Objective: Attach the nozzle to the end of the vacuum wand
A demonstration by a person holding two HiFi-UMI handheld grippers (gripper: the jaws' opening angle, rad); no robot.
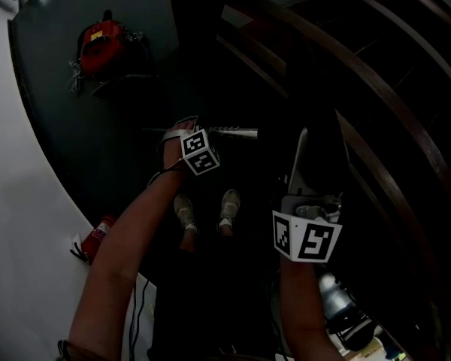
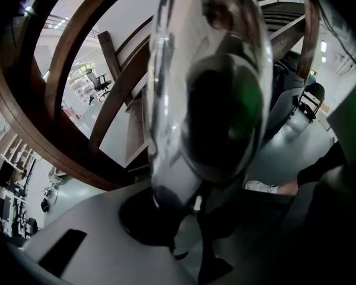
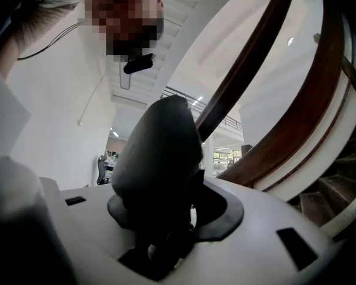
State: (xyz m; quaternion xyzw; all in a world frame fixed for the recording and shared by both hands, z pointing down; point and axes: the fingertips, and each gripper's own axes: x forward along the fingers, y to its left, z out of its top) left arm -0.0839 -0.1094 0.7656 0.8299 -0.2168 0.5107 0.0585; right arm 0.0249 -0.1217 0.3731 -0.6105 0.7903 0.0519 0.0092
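Dim light here, on a dark floor (image 1: 75, 126) beside a curved brown wooden staircase (image 1: 376, 149). The left hand-held gripper (image 1: 186, 130) is clamped tight on the vacuum wand (image 1: 237, 132), a slim, mirror-bright chrome tube. In the left gripper view it fills the frame, glossy and round, throwing back warped reflections. The right hand-held gripper (image 1: 310, 198) is closed around the nozzle (image 3: 157, 153), a matte dark-grey piece with a smooth, rounded, tapering top that stands up between pale grey jaws. In the head view the wand lies crosswise, and its shiny end stops just short of the right hand-held gripper. Both marker cubes show bold black-and-white squares. Far back sits a red vacuum body (image 1: 101, 47) with a yellow label, its print too small to read.
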